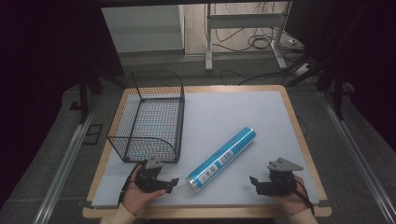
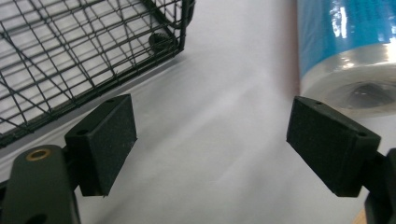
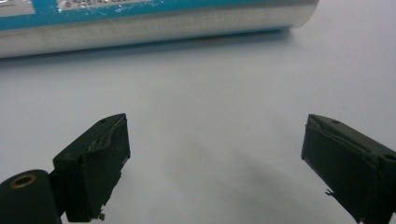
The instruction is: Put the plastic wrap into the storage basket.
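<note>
The tube (image 1: pixel 222 159) lies on its side on the grey mat (image 1: pixel 233 112), slanting from near the mat's front edge, about midway along it, up toward the right edge; nothing holds it and it is free to roll. Your left gripper (image 1: pixel 172 183) rests at the front edge just beside the tube's near end, jaws spread wide with nothing between them; in the left gripper view that end (image 2: pixel 345 51) sits just beyond the right-hand jaw, touching or nearly so, I cannot tell which. Your right gripper (image 1: pixel 254 181) sits near the front right corner, well apart from the tube, jaws also wide and empty, pointing at the tube's side (image 3: pixel 140 23). The main risk is the round, glossy film: if you close on it off-centre or only at one end, I judge it may slip, tilt and drop. A nudge from a jaw before you grip could send it rolling toward the front edge and off the table. The basket (image 1: pixel 149 116) stands at the left edge, its front corner (image 2: pixel 180 28) close to your left gripper; swinging the long tube across could catch the wire rim and tip the basket or jam the tube crosswise on top.
</note>
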The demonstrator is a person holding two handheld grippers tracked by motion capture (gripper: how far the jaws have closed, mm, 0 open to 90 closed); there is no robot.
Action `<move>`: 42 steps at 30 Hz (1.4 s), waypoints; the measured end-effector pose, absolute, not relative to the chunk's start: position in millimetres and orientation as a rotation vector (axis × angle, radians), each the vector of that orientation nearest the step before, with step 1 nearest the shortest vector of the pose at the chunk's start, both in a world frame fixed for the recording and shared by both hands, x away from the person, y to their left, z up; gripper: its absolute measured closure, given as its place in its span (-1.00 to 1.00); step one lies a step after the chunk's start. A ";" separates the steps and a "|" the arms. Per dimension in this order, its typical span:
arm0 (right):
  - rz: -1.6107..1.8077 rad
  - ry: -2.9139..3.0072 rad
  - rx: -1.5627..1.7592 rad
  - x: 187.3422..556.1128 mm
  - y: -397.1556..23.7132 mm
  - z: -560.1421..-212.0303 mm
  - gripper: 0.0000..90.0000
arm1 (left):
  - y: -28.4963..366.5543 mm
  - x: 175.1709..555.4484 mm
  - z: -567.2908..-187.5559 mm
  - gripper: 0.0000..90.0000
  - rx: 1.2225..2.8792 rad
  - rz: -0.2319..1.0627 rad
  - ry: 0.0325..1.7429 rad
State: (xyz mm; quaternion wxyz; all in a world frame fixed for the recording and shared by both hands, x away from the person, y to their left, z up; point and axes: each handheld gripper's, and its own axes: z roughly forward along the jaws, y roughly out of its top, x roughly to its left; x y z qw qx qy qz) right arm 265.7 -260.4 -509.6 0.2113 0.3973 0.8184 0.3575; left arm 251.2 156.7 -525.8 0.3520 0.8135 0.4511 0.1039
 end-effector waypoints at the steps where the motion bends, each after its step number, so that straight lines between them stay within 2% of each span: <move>1: 0.993 2.274 1.104 265.7 -260.4 -509.6 -0.82 | 156.2 250.3 -524.6 -0.65 2.113 0.280 1.159; 5: 0.989 2.267 1.091 262.6 -258.9 -507.7 -0.82 | 155.8 250.6 -520.8 -0.65 2.108 0.299 1.153; 12: 0.992 2.255 1.106 260.9 -262.0 -507.8 -0.81 | 154.5 250.8 -504.3 -0.64 2.128 0.254 1.138; 17: 0.987 2.268 1.089 261.0 -260.8 -509.6 -0.80 | 154.1 251.3 -494.7 -0.63 2.118 0.283 1.159; 27: 0.954 2.260 1.090 259.1 -262.2 -509.0 -0.75 | 132.3 243.2 -476.9 -0.61 2.159 0.275 1.087; 42: 0.940 2.271 1.082 259.7 -260.2 -515.1 -0.74 | 117.8 253.5 -452.4 -0.61 2.211 0.300 1.032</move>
